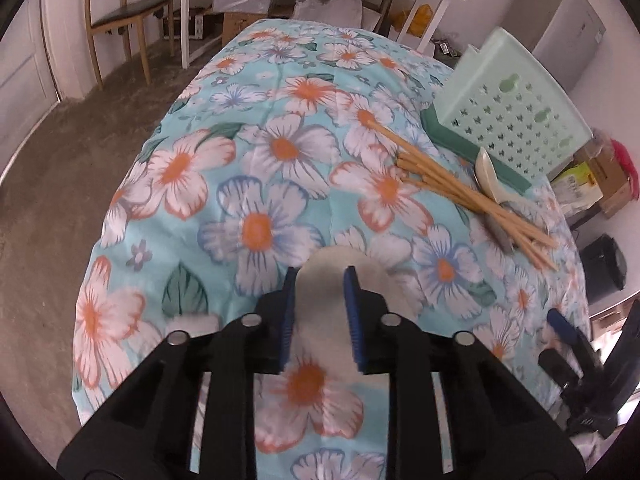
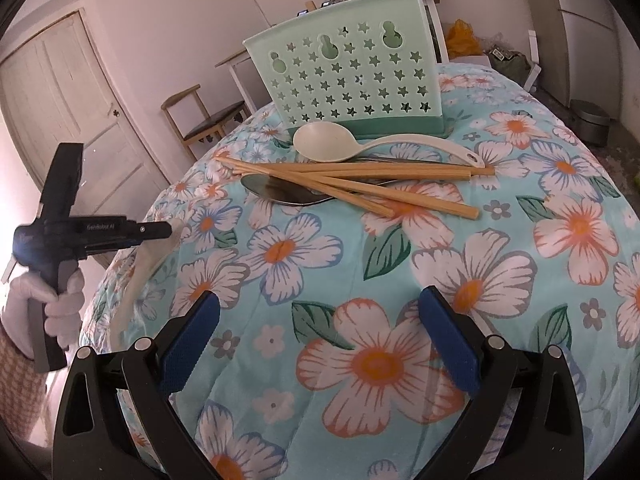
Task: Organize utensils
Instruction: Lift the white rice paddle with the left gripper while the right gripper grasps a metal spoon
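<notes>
1. The bench [image 2: 400,264] wears a floral cloth.
2. The rack [image 2: 344,80] stands at its far edge, seemingly unfilled.
3. Chopsticks [image 2: 360,176] and two spoons [image 2: 324,142] lie before it, unsorted.
4. Left gripper [image 1: 320,312] jaws clamp a pale spoon; right gripper [image 2: 320,332] jaws gape empty.

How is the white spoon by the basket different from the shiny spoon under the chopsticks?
The white spoon is pale and matte; the shiny spoon is grey, reflective metal. The white spoon lies in the open right beside the green basket, while the shiny spoon is partly covered by the wooden chopsticks, so its handle is mostly hidden. The white spoon's bowl looks bigger and rounder. Both lie flat on the flowered cloth, bowls toward the left.
</notes>
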{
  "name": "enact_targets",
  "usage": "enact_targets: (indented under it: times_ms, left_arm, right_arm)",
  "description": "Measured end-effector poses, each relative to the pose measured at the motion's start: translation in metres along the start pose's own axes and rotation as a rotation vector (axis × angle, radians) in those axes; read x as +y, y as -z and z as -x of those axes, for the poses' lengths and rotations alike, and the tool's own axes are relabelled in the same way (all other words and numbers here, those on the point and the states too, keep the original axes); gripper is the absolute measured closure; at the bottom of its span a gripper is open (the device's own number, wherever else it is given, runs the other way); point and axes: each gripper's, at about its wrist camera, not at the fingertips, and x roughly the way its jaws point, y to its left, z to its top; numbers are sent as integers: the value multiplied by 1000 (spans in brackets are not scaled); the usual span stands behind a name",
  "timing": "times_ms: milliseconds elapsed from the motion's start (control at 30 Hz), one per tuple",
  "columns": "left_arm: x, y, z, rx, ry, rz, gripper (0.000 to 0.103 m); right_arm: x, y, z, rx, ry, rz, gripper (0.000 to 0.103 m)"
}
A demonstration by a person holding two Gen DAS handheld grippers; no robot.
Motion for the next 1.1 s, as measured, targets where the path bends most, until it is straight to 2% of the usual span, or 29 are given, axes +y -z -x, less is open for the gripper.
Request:
enact_targets:
  times_ms: [167, 233, 300, 500, 633, 767, 967, 1100]
  left_arm:
    - [-18, 19, 9, -42, -51, -67, 83]
    - [-19, 25, 12, -58, -59, -68, 82]
    - [-19, 31, 15, -80, -68, -67, 82]
    - [-16, 38, 15, -131, -54, -47, 82]
    - [-11, 43, 15, -161, -23, -28, 82]
    - [-4, 45, 14, -179, 25, 0, 82]
    - [2, 49, 14, -203, 74, 23, 83]
    - [5, 49, 13, -205, 99, 37, 83]
  right_arm:
    - [1, -8, -3, 70, 2, 19, 6]
    - [2, -12, -1, 89, 8, 30, 10]
    - [7, -17, 2, 83, 22, 62, 22]
    - [52, -37, 9, -8, 93, 303, 37]
    - [87, -44, -14, -18, 166, 506, 51]
    - [105, -48, -41, 2, 222, 632, 66]
    - [115, -48, -79, 50, 325, 731, 79]
    - [112, -50, -92, 78, 354, 731, 95]
